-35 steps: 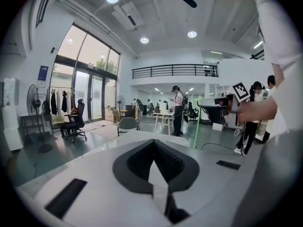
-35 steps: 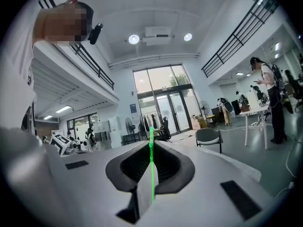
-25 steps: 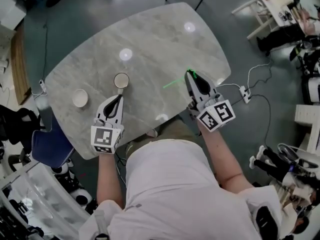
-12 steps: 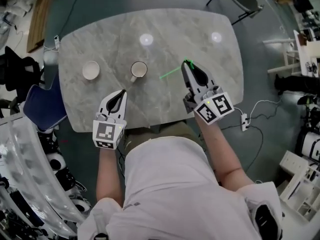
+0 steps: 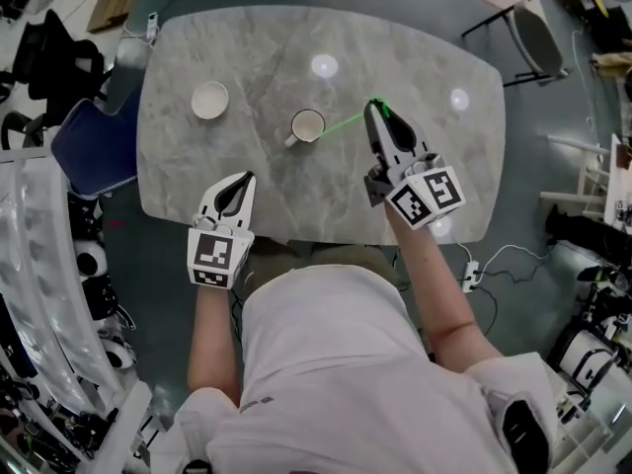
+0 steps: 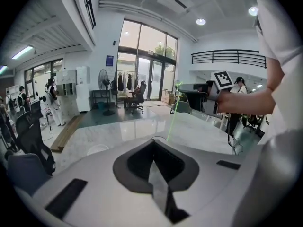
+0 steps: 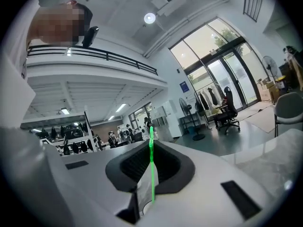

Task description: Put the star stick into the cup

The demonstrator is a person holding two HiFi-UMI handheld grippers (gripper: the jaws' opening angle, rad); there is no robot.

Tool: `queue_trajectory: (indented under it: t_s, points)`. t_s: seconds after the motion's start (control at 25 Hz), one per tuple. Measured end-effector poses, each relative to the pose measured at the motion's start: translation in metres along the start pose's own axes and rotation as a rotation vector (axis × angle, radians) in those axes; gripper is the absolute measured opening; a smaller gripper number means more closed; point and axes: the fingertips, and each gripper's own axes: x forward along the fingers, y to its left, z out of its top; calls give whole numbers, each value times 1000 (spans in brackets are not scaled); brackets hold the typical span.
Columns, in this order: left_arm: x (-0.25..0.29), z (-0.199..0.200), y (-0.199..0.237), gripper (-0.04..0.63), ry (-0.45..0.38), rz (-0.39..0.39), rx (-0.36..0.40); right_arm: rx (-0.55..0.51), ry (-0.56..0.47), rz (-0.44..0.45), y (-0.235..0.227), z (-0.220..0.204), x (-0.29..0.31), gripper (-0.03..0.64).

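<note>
A thin green star stick [image 5: 348, 118] slants down to the left from my right gripper [image 5: 374, 108], which is shut on its upper end. In the right gripper view the stick [image 7: 152, 162] stands upright between the closed jaws. Its free end reaches the right rim of the beige cup [image 5: 307, 124] at the middle of the marble table [image 5: 425, 181]; whether it is inside I cannot tell. My left gripper [image 5: 246, 177] hovers over the table's near edge, shut and empty, well short of the cup. From the left gripper view the stick [image 6: 173, 112] shows ahead.
A white bowl [image 5: 209, 100] sits on the table left of the cup, also in the left gripper view [image 6: 97, 149]. A chair [image 5: 533, 28] stands beyond the table's far right corner. Racks and equipment crowd the floor to the left; a power strip [image 5: 470, 275] lies at right.
My right gripper has carried the stick left toward the cup, so its free end now meets the rim. The left gripper has stayed by the near edge. The head camera has shifted.
</note>
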Motion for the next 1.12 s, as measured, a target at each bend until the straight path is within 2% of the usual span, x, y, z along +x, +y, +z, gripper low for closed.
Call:
queue_trajectory:
  t_s: [0.44, 0.72, 1.12]
  points:
    - [-15, -29, 14, 2, 59, 115, -93, 46, 122, 68, -14, -56, 47, 26]
    - [-15, -37, 12, 2, 89, 137, -95, 85, 170, 65, -26, -85, 59, 26]
    - [-18, -49, 7, 2, 93, 144, -145, 137, 169, 35, -42, -103, 62, 28]
